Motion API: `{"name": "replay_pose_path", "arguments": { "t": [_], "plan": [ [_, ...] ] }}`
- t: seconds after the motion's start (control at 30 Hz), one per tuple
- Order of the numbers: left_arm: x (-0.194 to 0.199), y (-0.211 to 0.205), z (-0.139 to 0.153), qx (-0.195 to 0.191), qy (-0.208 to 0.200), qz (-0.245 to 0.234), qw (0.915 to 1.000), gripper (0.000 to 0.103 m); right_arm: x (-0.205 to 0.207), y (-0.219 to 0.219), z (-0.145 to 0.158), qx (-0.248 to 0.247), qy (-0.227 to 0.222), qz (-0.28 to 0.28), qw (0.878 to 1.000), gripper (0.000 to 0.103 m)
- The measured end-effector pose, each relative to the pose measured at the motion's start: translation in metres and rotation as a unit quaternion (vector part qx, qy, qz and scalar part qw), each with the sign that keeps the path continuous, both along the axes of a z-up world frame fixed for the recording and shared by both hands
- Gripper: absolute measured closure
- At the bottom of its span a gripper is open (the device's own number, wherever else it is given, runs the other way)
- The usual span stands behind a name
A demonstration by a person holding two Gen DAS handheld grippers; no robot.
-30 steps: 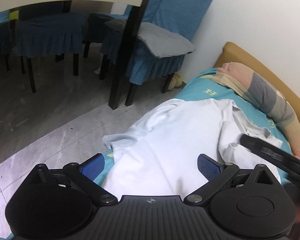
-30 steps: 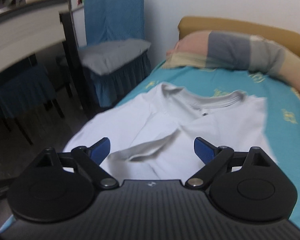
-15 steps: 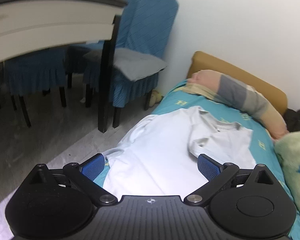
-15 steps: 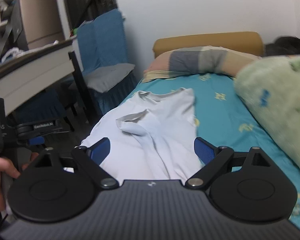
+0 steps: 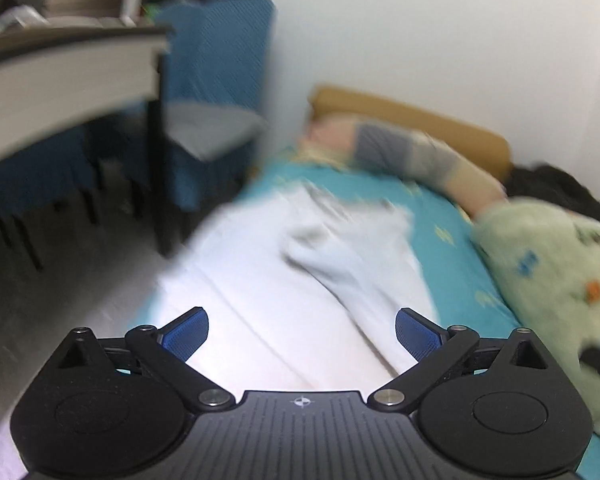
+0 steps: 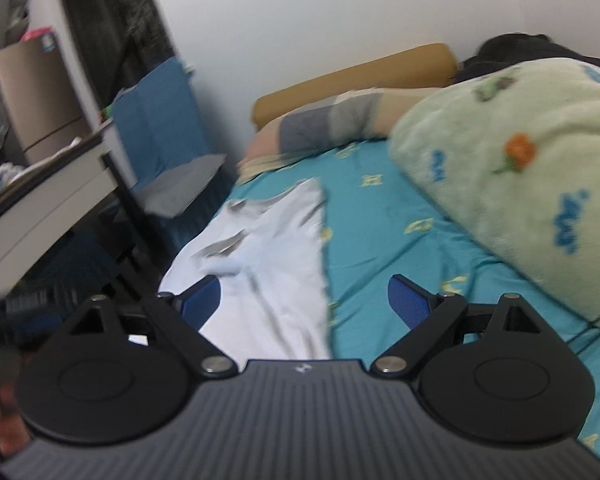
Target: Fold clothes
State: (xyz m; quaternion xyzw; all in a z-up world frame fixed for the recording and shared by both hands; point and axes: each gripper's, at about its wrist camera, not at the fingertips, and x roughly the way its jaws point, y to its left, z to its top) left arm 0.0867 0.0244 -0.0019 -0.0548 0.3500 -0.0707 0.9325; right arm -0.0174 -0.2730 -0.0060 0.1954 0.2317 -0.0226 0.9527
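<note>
Loosely rumpled white shirt, teal sheet

Shirt: plain white. Bed sheet: teal, small yellow motifs. Blanket: pale green, blue and orange prints. Pillow: peach and grey bands. Headboard: mustard-brown. Chair covers: dark blue. Gripper pads: blue, on black bodies.
</note>
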Motion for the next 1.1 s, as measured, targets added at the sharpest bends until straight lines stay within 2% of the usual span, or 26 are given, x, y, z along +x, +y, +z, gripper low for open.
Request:
{"name": "replay_pose_path", "arguments": {
  "t": [0.13, 0.2, 0.3, 0.4, 0.47, 0.57, 0.7, 0.87, 0.97, 1.1],
  "plan": [
    [-0.005, -0.036, -0.023, -0.022, 0.085, -0.055, 0.9946, 0.009, -0.015, -0.035, 0.007, 0.008, -0.02, -0.041, 0.999, 0.011],
    [-0.008, -0.054, -0.038, -0.032, 0.127, -0.077, 0.9883, 0.019, -0.023, -0.054, 0.008, 0.035, -0.029, -0.05, 0.998, 0.011],
    [-0.021, -0.085, -0.056, -0.017, 0.159, -0.13, 0.9785, 0.026, -0.032, -0.078, 0.009, 0.076, -0.042, -0.058, 0.995, 0.011],
    [-0.04, -0.115, -0.071, -0.004, 0.173, -0.181, 0.9681, 0.031, -0.034, -0.091, 0.005, 0.086, -0.044, -0.07, 0.993, 0.011],
    [-0.054, -0.138, -0.078, 0.004, 0.174, -0.217, 0.9605, 0.037, -0.033, -0.097, 0.001, 0.093, -0.038, -0.074, 0.992, 0.011],
    [-0.076, -0.171, -0.09, 0.017, 0.168, -0.277, 0.9461, 0.052, -0.032, -0.106, -0.003, 0.103, -0.035, -0.077, 0.991, 0.011],
    [-0.102, -0.193, -0.102, 0.042, 0.157, -0.34, 0.9263, 0.06, -0.035, -0.117, -0.007, 0.117, -0.044, -0.082, 0.989, 0.011],
    [-0.122, -0.206, -0.122, 0.08, 0.162, -0.392, 0.9021, 0.062, -0.032, -0.13, -0.015, 0.135, -0.039, -0.089, 0.986, 0.011],
    [-0.134, -0.213, -0.134, 0.115, 0.156, -0.428, 0.8826, 0.06, -0.035, -0.134, -0.016, 0.138, -0.044, -0.092, 0.985, 0.011],
    [-0.146, -0.219, -0.145, 0.169, 0.111, -0.445, 0.8727, 0.064, -0.039, -0.136, -0.013, 0.124, -0.056, -0.095, 0.986, 0.011]
  ]
}}
